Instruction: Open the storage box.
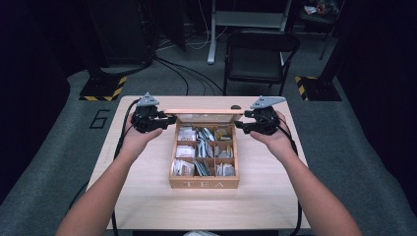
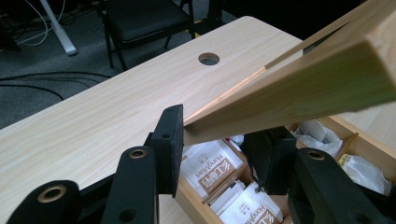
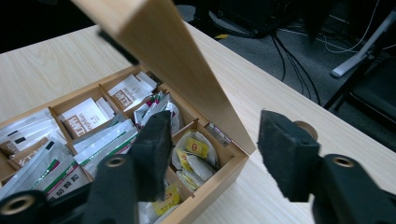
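Wooden and pale, the tea box (image 1: 204, 184) sits in the middle of the bench (image 1: 147, 196), its "TEA" front facing the near edge. I have its hinged lid (image 1: 204, 112) raised and tilted at the far side, edge-on from the high view. My left gripper (image 2: 219, 140) is clenched on the lid's left corner: in the left gripper view the fingers (image 2: 169, 140) press the board from both sides, with the paper tea sachets (image 2: 212, 170) just below. My right gripper (image 3: 212, 154) is at the lid's right end, but its fingers (image 3: 287, 154) stand released; in the right gripper view the lid's edge runs down between them with daylight on either side, nothing pinched. The yellow-tagged tea bags (image 3: 194, 156) lie in the corner compartment under it.

I judge the work to be about halfway: the box is unlatched and the compartments are all exposed, full of sachets, yet the lid is neither laid fully back nor shut again. What is left depends on the swing, carrying the lid to its resting place, then letting go with the left. For now the left hand alone bears its weight.
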Tool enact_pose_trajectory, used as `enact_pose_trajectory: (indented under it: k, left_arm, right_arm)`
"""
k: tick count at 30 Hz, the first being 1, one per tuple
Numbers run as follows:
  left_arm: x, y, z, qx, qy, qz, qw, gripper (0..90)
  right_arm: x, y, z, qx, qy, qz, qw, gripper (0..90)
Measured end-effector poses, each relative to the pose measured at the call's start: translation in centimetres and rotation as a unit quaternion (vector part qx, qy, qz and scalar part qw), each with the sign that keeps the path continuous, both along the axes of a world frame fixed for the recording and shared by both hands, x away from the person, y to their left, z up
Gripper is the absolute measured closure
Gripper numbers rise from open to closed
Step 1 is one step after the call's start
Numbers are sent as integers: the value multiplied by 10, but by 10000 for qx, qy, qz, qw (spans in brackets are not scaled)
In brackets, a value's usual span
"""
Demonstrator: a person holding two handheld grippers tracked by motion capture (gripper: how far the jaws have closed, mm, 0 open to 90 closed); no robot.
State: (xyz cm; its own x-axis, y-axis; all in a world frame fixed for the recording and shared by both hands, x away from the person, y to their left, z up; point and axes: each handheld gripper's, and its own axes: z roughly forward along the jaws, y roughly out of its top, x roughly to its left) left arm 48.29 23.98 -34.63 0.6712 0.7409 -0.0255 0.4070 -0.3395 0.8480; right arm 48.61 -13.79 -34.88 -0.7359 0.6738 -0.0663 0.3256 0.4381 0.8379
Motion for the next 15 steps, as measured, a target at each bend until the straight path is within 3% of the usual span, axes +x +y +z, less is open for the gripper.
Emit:
enact_pose_trajectory:
  k: [5,13,15]
  left_arm:
    - [5,-1,2,-76,-13,75,9999,585]
    - [8,0,3,-70,-1,71,10000,588]
    - [10,-1,4,-93,-5,90,9999,589]
  right_arm:
    - [7,3,-5,75,27,-68,9999,491]
    - [17,6,-7,123,-150,-170,9997,558]
    - [18,6,-8,205,-51,-170,9996,591]
